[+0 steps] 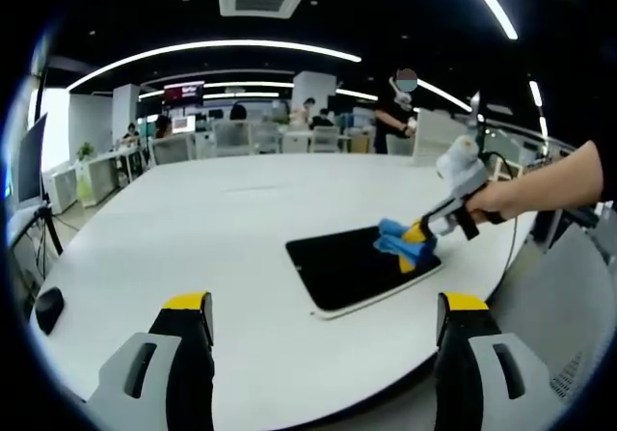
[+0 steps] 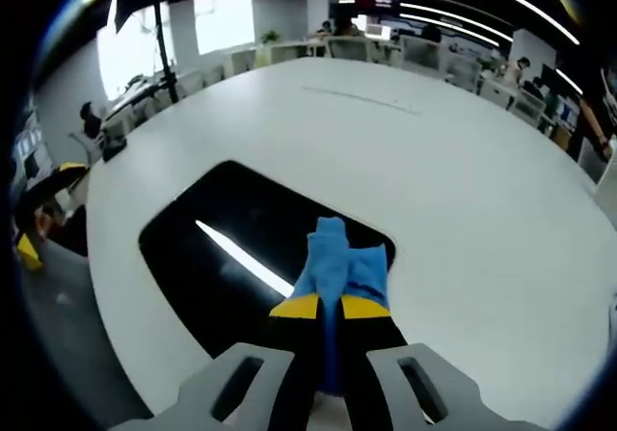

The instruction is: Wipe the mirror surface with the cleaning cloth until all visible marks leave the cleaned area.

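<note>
A dark rectangular mirror [image 1: 352,267] with rounded corners lies flat on the white table [image 1: 212,228]. My right gripper [image 1: 416,245] comes in from the right, held by a hand, shut on a blue cleaning cloth [image 1: 395,241] that rests on the mirror's right part. In the right gripper view the blue cloth [image 2: 339,265] sticks out from between the shut jaws of my right gripper [image 2: 329,308] and lies on the mirror [image 2: 217,257], which reflects a ceiling light strip. My left gripper [image 1: 328,308] stands open above the near table edge, short of the mirror, with nothing between its fingers.
A large round white table carries the mirror. A black object [image 1: 48,308] sits at its left edge. Desks, chairs and people [image 1: 400,113] stand in the office behind. A tripod [image 2: 159,36] stands beyond the table in the right gripper view.
</note>
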`<state>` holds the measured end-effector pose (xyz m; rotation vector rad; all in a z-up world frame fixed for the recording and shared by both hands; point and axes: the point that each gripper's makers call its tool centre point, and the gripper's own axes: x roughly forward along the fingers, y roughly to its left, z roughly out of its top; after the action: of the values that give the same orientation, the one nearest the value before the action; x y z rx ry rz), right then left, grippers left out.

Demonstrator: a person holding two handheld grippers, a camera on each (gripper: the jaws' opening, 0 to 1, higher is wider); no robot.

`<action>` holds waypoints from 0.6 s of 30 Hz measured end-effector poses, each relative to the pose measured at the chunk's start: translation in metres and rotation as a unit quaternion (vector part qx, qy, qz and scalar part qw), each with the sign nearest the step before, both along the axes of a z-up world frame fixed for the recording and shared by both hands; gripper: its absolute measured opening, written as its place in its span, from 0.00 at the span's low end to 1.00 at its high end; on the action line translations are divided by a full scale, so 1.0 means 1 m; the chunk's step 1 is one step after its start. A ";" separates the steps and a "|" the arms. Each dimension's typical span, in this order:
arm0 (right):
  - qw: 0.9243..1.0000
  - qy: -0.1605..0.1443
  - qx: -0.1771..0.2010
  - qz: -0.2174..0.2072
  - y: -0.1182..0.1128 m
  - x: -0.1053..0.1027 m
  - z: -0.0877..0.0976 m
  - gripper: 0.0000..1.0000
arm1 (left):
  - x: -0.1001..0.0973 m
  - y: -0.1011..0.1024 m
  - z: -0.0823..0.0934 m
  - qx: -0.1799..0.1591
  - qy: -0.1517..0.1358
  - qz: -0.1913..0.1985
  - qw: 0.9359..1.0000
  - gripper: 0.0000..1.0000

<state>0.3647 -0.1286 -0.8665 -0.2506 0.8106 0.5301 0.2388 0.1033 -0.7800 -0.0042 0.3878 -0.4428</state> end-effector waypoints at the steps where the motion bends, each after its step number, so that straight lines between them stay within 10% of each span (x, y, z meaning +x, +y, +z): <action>1: 1.000 0.000 0.001 -0.001 0.000 0.000 0.000 0.01 | 0.000 0.000 0.000 0.000 0.001 0.000 1.000 0.96; 18: 1.000 -0.003 0.008 -0.008 -0.001 -0.001 0.000 0.01 | 0.000 0.000 0.000 0.001 0.001 0.000 1.000 0.96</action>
<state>0.3638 -0.1293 -0.8664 -0.2296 0.8022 0.5205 0.2385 0.1035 -0.7803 -0.0034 0.3908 -0.4429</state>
